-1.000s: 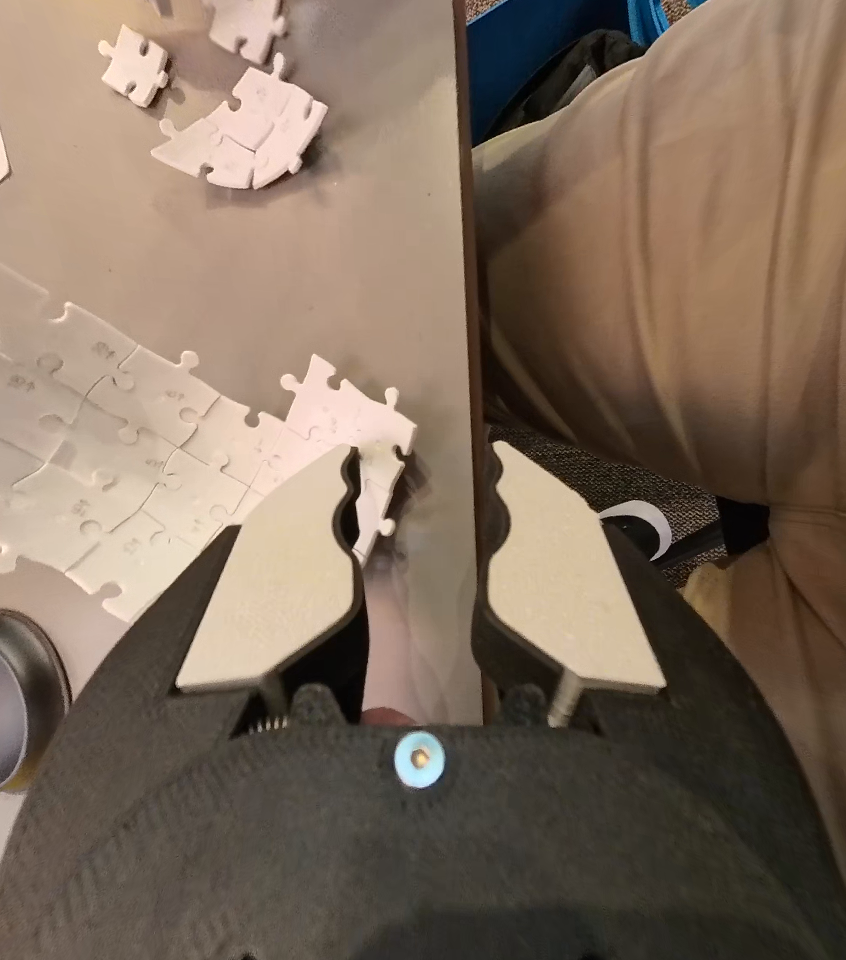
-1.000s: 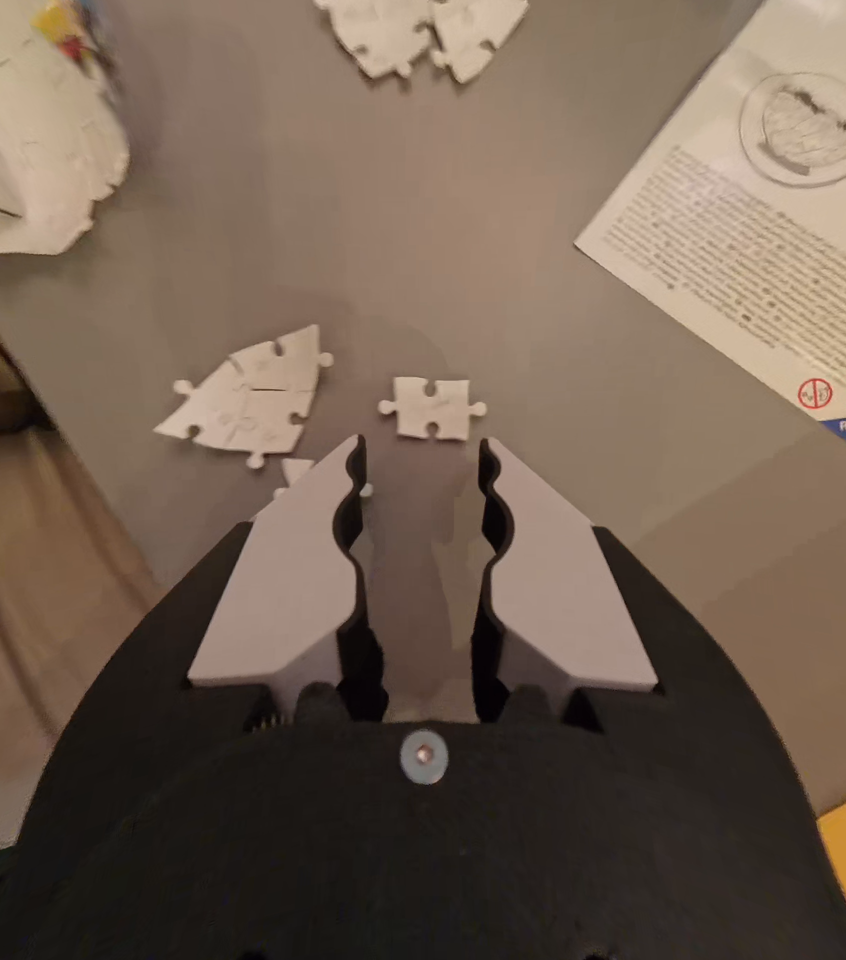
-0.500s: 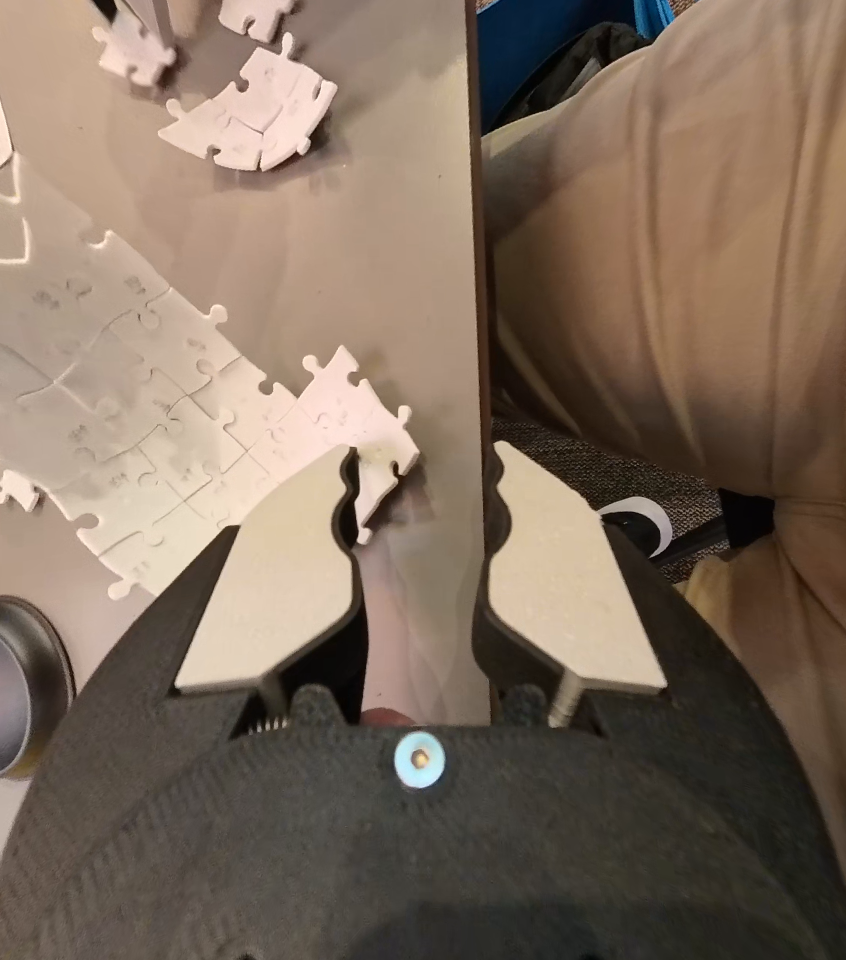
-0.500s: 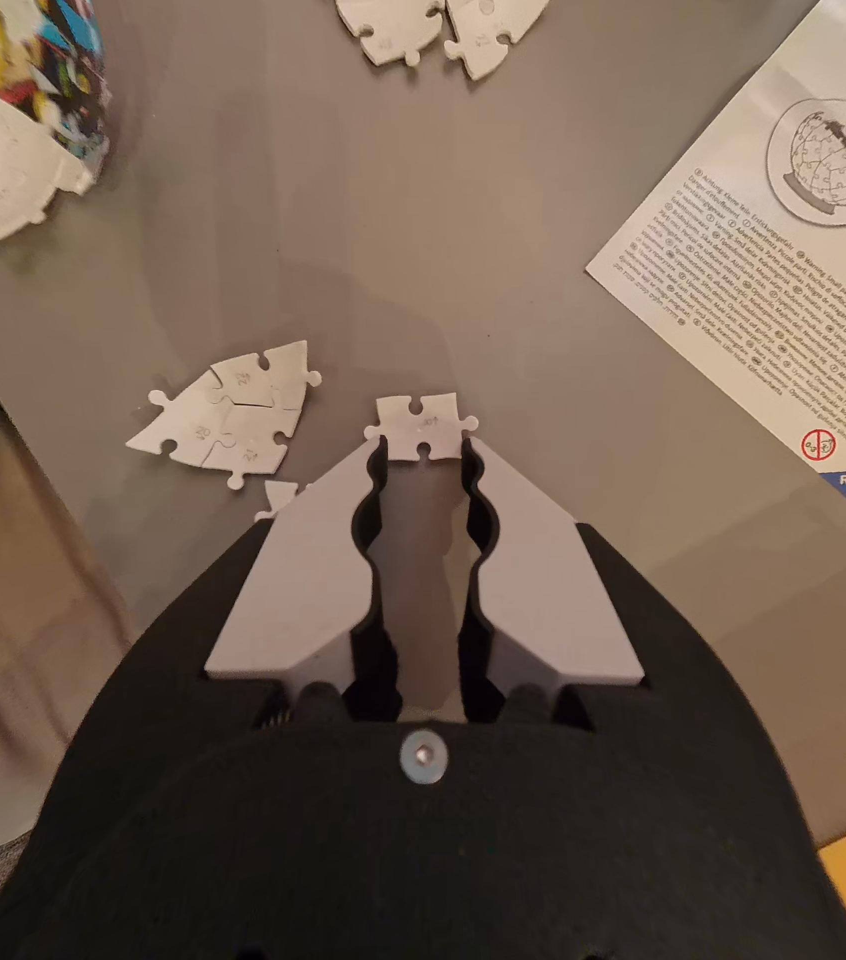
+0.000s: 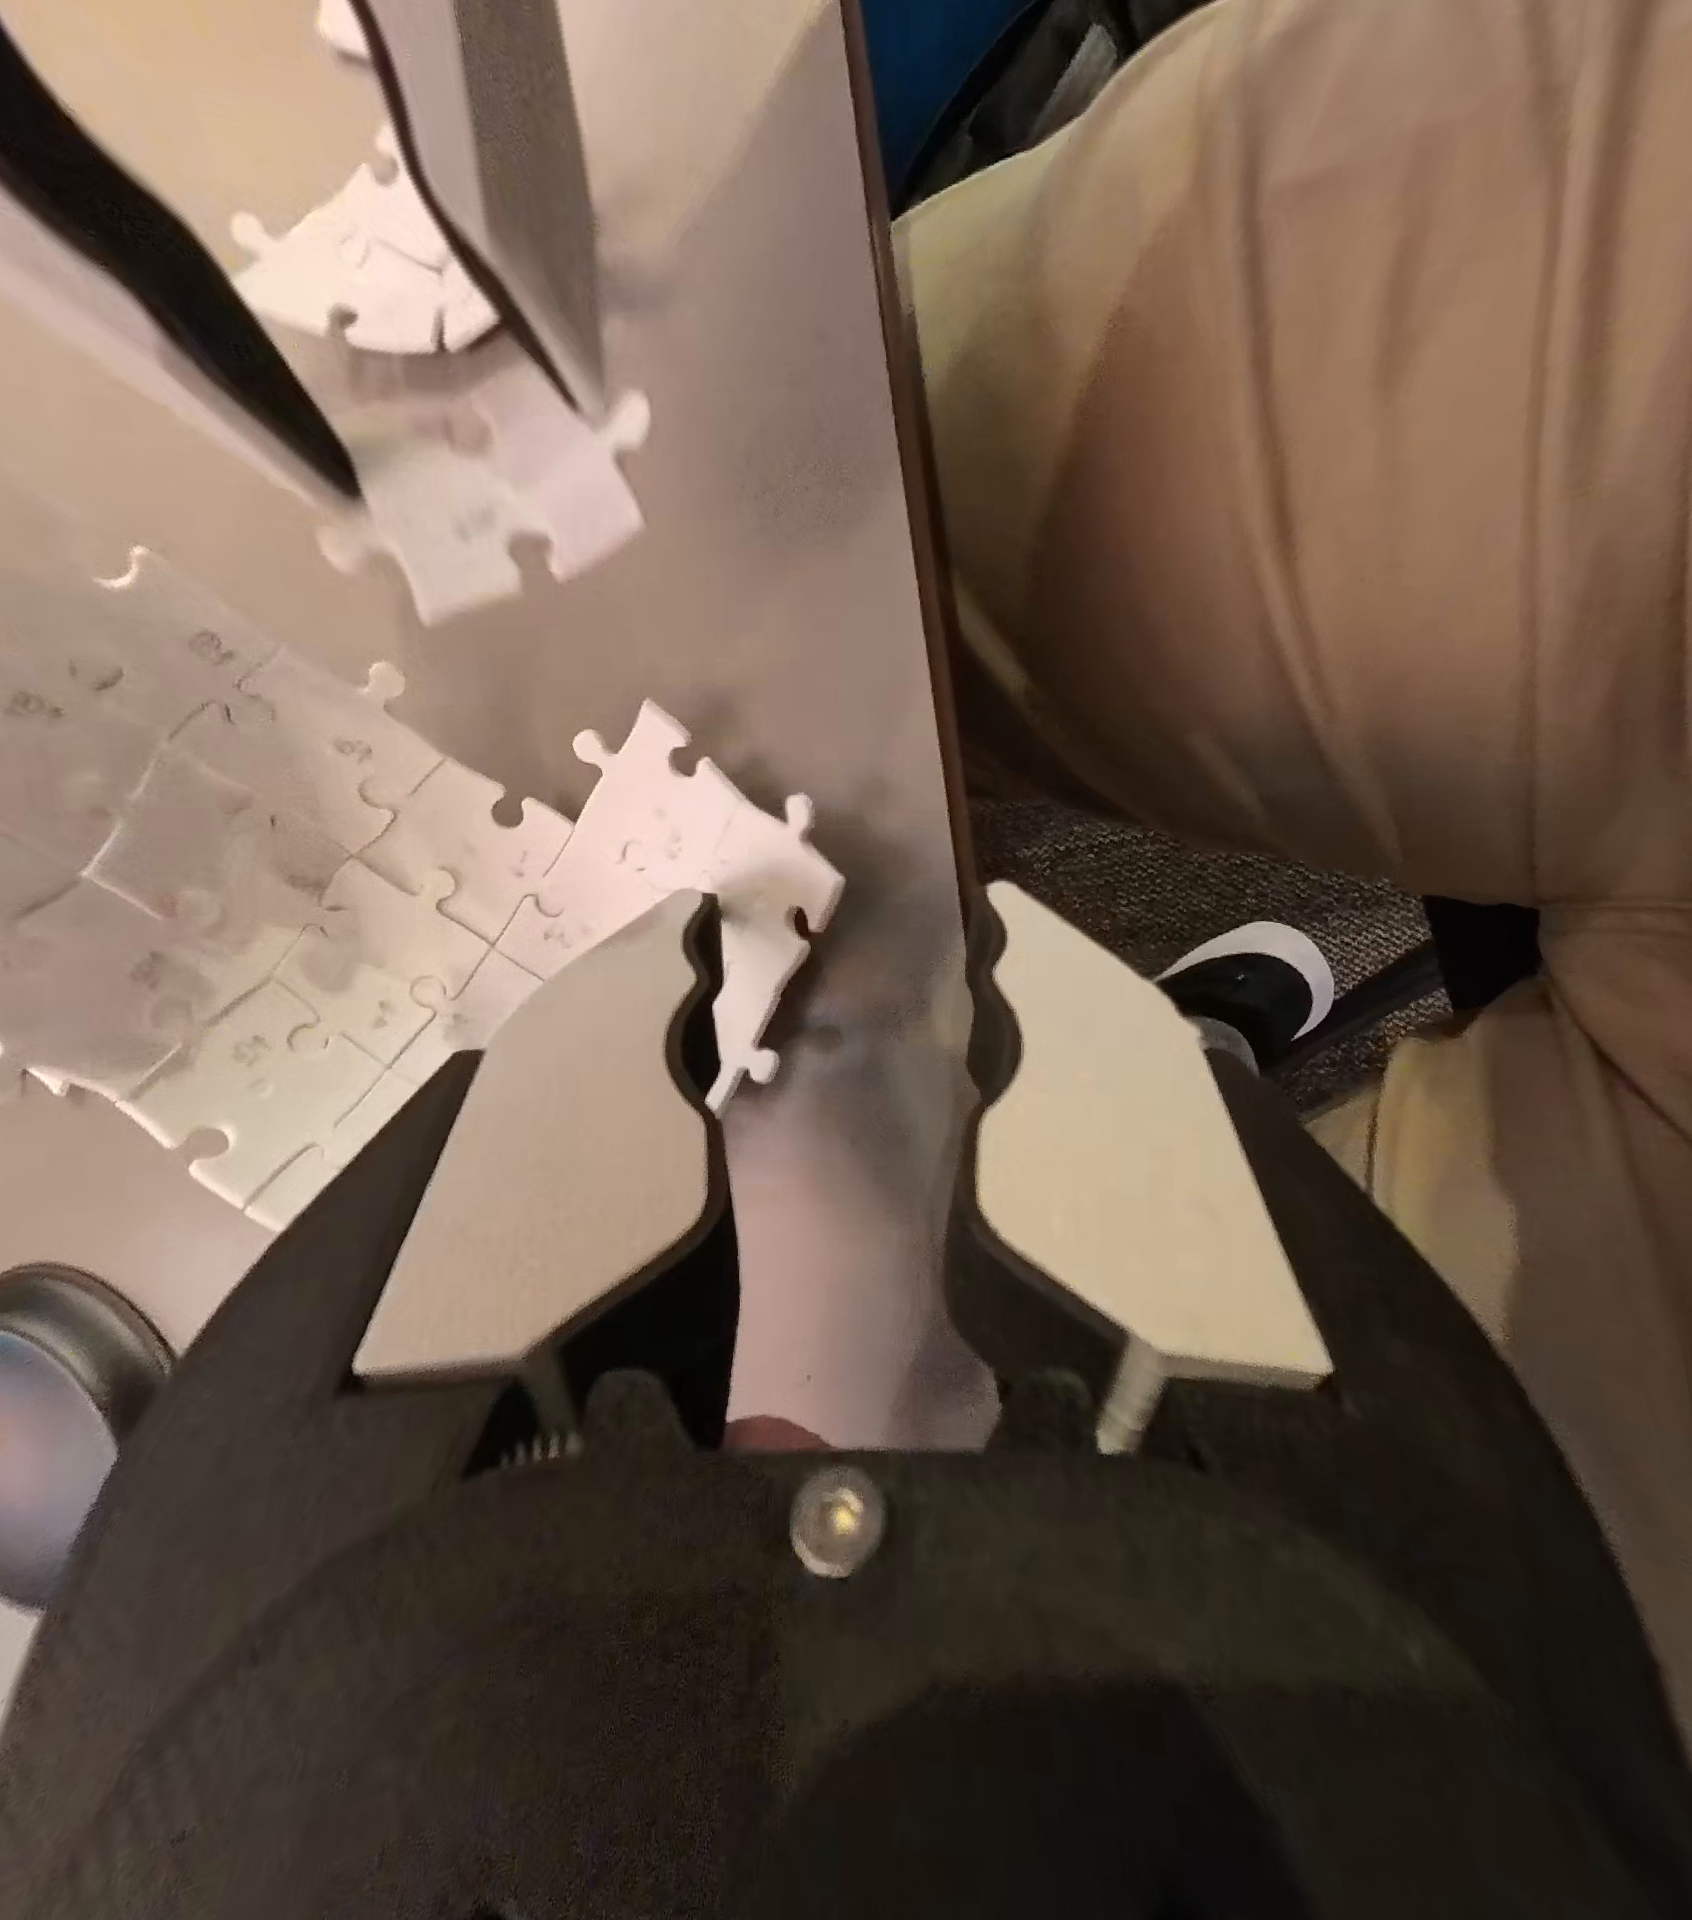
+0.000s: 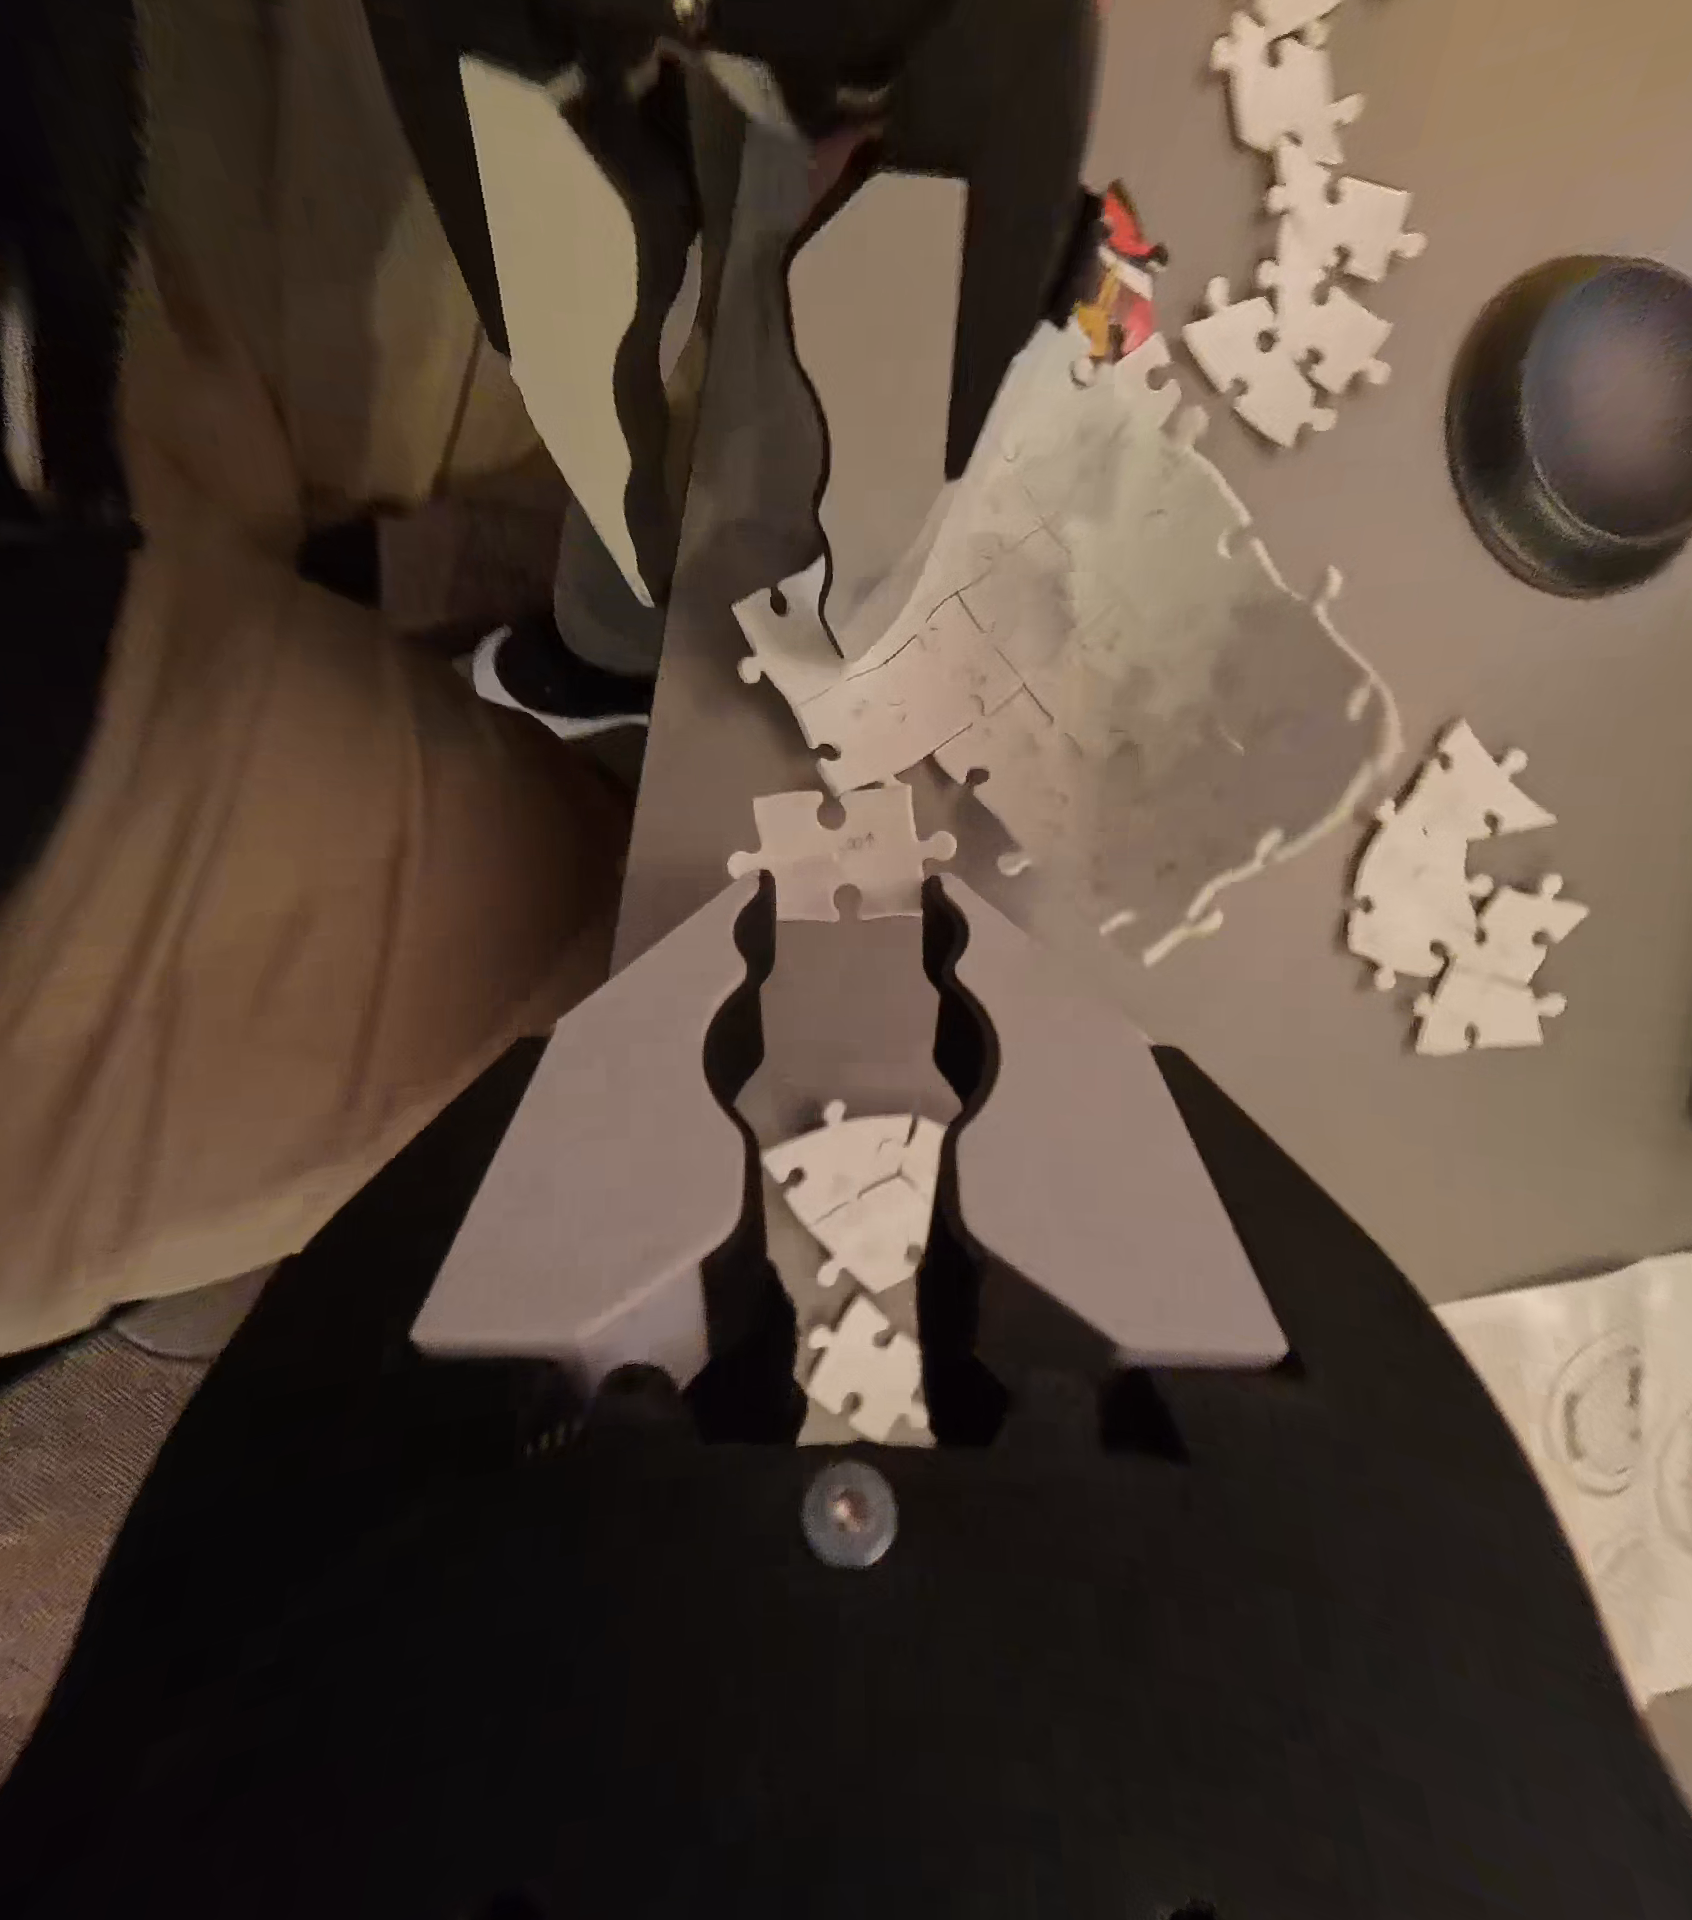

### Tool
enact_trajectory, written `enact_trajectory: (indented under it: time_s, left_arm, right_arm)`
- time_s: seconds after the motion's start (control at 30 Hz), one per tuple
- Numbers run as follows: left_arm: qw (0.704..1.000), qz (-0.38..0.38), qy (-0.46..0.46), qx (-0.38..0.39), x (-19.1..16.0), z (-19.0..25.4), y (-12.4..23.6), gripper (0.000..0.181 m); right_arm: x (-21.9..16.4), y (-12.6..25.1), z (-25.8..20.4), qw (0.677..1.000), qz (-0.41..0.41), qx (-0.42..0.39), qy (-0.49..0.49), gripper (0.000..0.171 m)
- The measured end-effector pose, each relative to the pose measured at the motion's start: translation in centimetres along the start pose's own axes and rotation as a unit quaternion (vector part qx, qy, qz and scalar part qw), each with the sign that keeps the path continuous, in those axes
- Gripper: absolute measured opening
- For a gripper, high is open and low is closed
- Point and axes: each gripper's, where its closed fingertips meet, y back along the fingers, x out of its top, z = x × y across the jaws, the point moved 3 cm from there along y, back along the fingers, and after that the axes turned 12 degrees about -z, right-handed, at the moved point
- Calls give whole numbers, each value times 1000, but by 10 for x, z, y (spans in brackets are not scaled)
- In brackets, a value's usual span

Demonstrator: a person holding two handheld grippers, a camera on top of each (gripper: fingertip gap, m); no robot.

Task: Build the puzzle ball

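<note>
right gripper (image 6: 847,896) narrowly parted, pinching two-piece puzzle section (image 6: 842,847) by its edges | left gripper (image 5: 842,935) open, empty, beside curved assembled panel (image 5: 229,894) at 10 o'clock on worktop (image 5: 717,540) | light thin stiff plastic, tabs fragile, grip flat edges

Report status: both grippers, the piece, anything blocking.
Right gripper shut on two-piece section, carried toward curved panel. Left gripper open at the panel's end, near table edge. Nothing between them.
</note>
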Motion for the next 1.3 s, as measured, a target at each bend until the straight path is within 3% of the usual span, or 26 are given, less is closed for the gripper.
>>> enact_trajectory:
  time_s: [0.23, 0.5, 0.73, 1.13, 1.3]
  left_arm:
    - [999, -20, -34, -5, -1, 0, 0, 46]
    - [998, -24, -58, -12, -2, 0, -1, 47]
    - [997, -16, -71, -17, -3, -1, 0, 48]
    - [996, -15, -90, -9, -4, 0, 0, 49]
    - [996, -13, -88, -11, -6, 0, 2, 50]
  right_arm:
    - [10, -21, 7, 990, -69, -43, 114, 27]
    - [14, -27, 12, 979, -117, -36, 164, 27]
    - [10, -33, 17, 979, -118, -12, 166, 27]
    - [6, -42, 21, 978, -115, -47, 169, 26]
    - [-11, -20, 11, 994, -78, -19, 79, 33]
